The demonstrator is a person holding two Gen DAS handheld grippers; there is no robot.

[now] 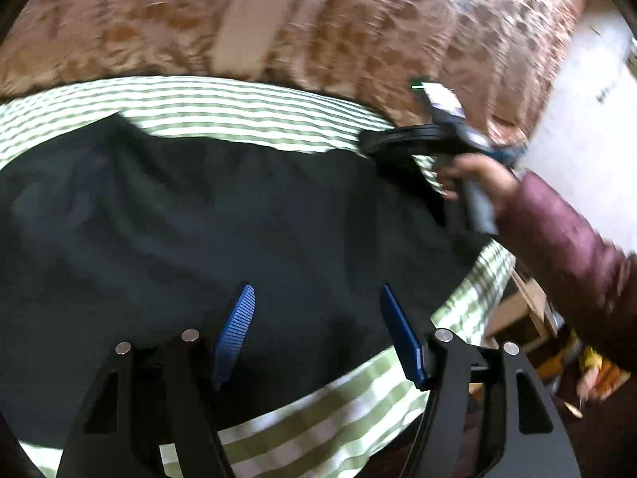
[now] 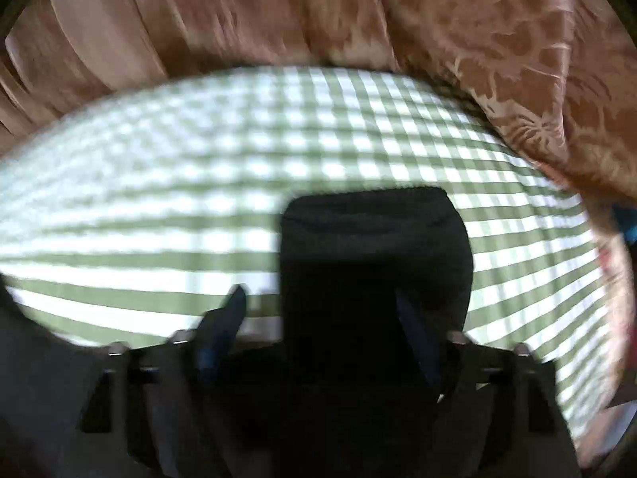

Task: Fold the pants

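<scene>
Black pants (image 1: 223, 215) lie spread on a green-and-white checked sheet (image 1: 247, 107). My left gripper (image 1: 316, 290) is open, its blue fingers (image 1: 239, 326) hovering above the pants' near edge, holding nothing. My right gripper shows in the left wrist view (image 1: 370, 145) at the pants' far right corner, held by a hand in a maroon sleeve. In the right wrist view a black pant end (image 2: 374, 247) lies between the open blue fingers of my right gripper (image 2: 318, 294); the view is blurred.
A brown patterned blanket (image 1: 338, 20) is bunched along the far side of the bed, also in the right wrist view (image 2: 537, 79). The bed's right edge drops to a cluttered floor with a wooden box (image 1: 521, 310).
</scene>
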